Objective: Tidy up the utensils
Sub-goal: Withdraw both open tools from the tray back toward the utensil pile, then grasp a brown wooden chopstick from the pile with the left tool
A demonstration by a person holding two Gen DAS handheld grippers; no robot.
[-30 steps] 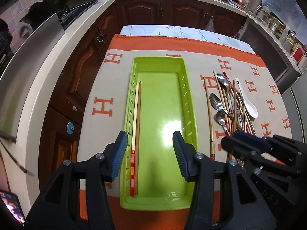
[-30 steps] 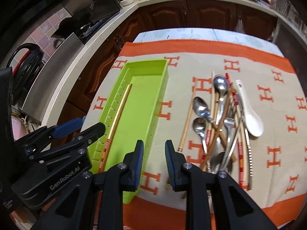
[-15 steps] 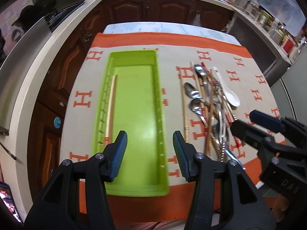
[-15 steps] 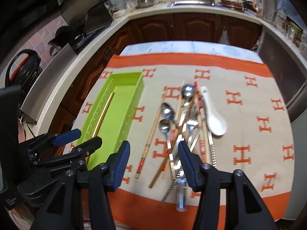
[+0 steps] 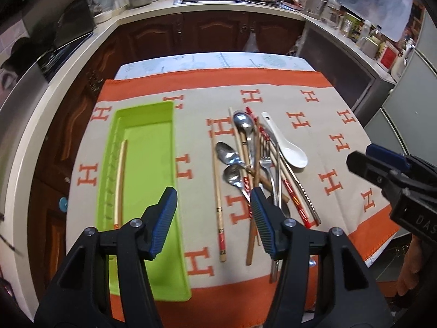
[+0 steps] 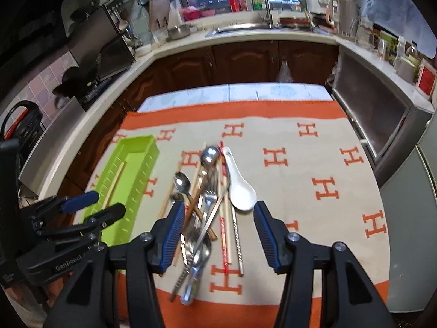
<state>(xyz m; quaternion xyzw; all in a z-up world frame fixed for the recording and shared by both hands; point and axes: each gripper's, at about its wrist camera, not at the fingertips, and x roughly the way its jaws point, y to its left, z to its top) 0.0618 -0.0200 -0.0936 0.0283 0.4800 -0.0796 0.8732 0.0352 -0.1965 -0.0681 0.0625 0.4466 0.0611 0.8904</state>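
Note:
A lime green tray [image 5: 147,125] [image 6: 142,147] lies on the left of the cloth with chopsticks [image 5: 120,180] [image 6: 116,180] along its left wall. To its right sits a jumbled pile of metal spoons [image 5: 243,125] [image 6: 209,154], a fork [image 5: 266,164], chopsticks [image 5: 218,202] and a white ceramic spoon [image 5: 293,154] [image 6: 240,191]. My left gripper [image 5: 213,224] hovers open above the tray's right edge and one loose chopstick. My right gripper [image 6: 217,235] hangs open over the near end of the pile, empty.
An orange and beige cloth with H marks [image 5: 314,120] [image 6: 325,188] covers the table. Dark wood cabinets and a white counter [image 5: 218,8] ring the table, with a sink and jars behind. A hand [image 5: 409,276] shows at the lower right.
Both grippers pulled back and up, shifting right from the tray toward the utensil pile. The right gripper's jaws went from nearly shut to wide open.

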